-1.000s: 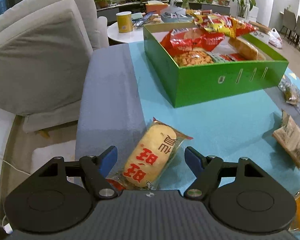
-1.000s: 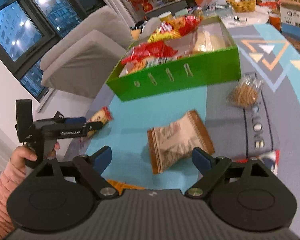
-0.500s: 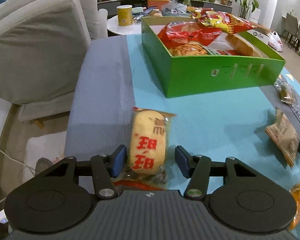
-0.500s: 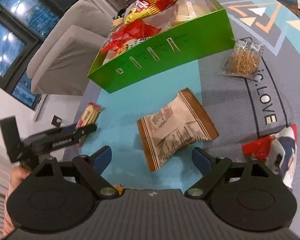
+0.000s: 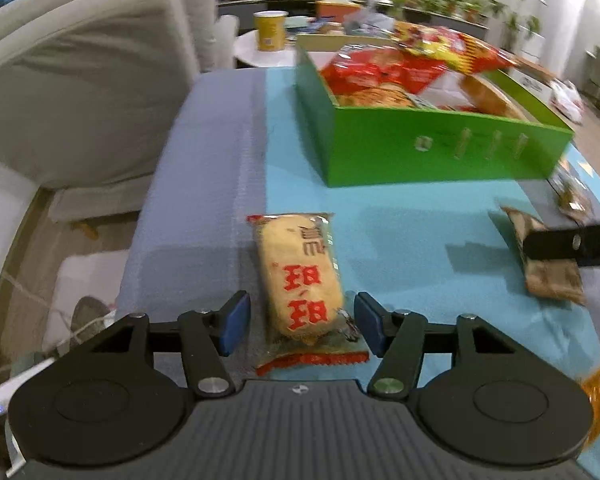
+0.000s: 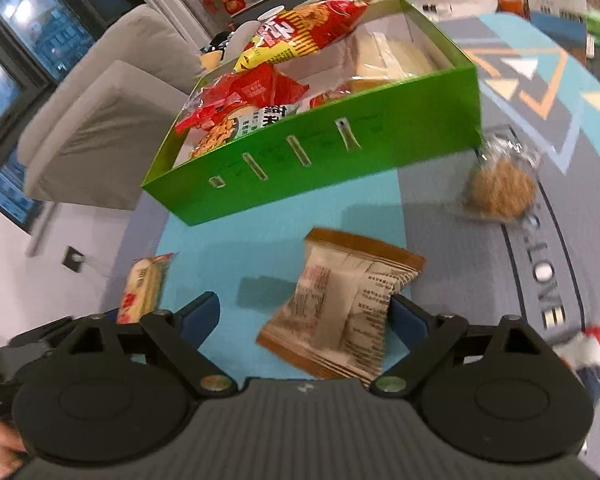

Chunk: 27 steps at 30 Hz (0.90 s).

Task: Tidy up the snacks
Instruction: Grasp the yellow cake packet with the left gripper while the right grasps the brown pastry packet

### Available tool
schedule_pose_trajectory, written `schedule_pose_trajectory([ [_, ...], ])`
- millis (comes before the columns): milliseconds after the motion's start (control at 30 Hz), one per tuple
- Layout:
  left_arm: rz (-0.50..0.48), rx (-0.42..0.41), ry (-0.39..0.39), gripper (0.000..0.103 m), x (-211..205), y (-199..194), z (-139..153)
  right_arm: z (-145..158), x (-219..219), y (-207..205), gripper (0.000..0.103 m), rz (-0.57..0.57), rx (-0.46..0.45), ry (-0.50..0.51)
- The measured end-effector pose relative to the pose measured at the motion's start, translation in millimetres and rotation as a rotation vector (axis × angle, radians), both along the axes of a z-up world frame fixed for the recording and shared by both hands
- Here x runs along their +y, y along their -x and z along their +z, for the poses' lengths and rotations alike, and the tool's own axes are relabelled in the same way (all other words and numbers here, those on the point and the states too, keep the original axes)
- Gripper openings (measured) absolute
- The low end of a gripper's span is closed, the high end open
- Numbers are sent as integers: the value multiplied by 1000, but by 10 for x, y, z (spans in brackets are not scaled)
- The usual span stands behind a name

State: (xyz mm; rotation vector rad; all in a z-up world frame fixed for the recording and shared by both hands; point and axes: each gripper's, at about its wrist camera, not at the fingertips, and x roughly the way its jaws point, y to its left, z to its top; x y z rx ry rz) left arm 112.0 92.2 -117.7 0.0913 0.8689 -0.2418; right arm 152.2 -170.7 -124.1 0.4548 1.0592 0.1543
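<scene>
From the left wrist, the left claw [image 5: 298,326] was opening around the rice cracker pack [image 5: 298,276] on the worktop [image 5: 400,248], not squeezing it, while from the right wrist, the right claw [image 6: 304,320] was opening around the brown snack pack [image 6: 340,312], so both probably needed to squeeze shut next, then lift toward the green box [image 6: 320,160].

Green box [image 5: 428,152]; beside it, yellow cracker pack [image 5: 300,276] with red characters, brown-edged beige packet [image 6: 340,308], teal-grey mat [image 5: 400,240].
</scene>
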Motion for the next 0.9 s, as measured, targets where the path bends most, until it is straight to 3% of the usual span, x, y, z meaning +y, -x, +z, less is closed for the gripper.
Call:
schedule_pose_trajectory([
  [200,46,-17,-20,63,-72,-57,-32,-39,196,-7,66,35,-31,116],
  [400,75,-38,-21,63,-112,-112,-50,-58,230,-32,66,33,-43,149],
  [533,83,-61,-19,38,-111,-100,-37,-67,292,-15,66,48,-78,203],
  [600,84,-69,-26,35,-126,-63,-33,-48,308,32,64,59,-105,246],
  [767,57,-73,-9,34,-184,108,-6,-1,168,175,59,44,-127,123],
  [900,36,-103,20,34,-239,268,132,139,135,295,59,26,-169,101],
])
